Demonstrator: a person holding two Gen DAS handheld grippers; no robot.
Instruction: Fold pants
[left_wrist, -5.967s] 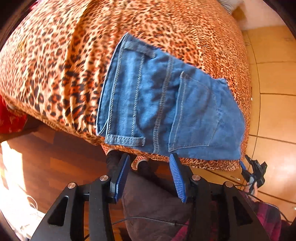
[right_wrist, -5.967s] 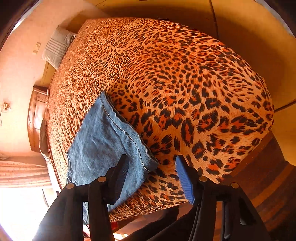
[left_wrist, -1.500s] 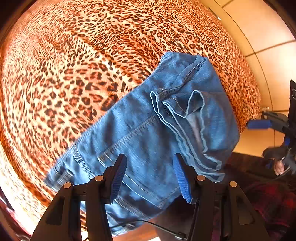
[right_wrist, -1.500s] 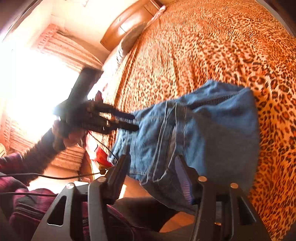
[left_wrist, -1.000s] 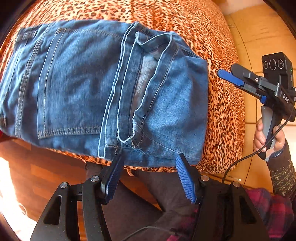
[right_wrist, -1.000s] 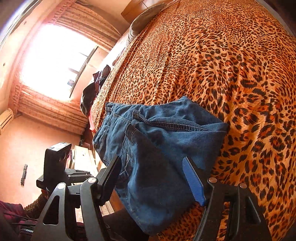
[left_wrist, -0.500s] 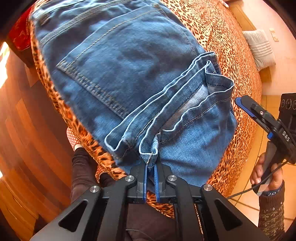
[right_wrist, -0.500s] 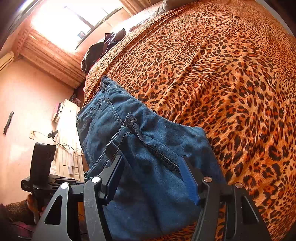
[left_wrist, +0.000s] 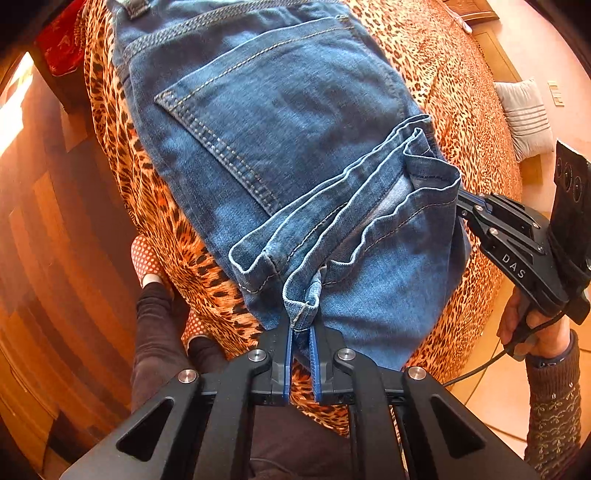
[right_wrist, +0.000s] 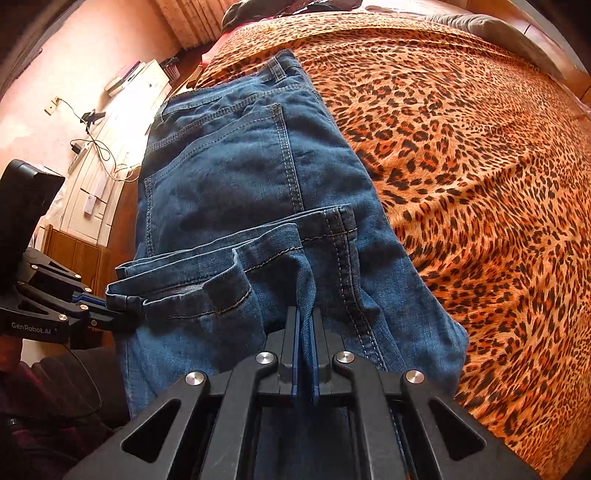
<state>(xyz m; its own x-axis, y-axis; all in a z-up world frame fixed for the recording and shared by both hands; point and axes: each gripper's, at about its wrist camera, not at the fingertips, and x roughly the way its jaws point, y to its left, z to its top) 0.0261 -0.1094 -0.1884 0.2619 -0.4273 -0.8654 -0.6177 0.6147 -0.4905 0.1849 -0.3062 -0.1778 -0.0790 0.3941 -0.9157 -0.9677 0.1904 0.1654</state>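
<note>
Denim pants (left_wrist: 280, 122) lie folded on the leopard-print bedspread (right_wrist: 480, 147).

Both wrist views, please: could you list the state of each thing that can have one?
Blue denim jeans: folded over, flat on the bed, hems bunched on top.
Leopard-print bedspread: spread smooth under the jeans.
Left tool: shut on a hem fold; its jaws have just closed.
Right tool: shut on a hem fold; its jaws have just closed.
Striped pillow: lying untouched.
</note>
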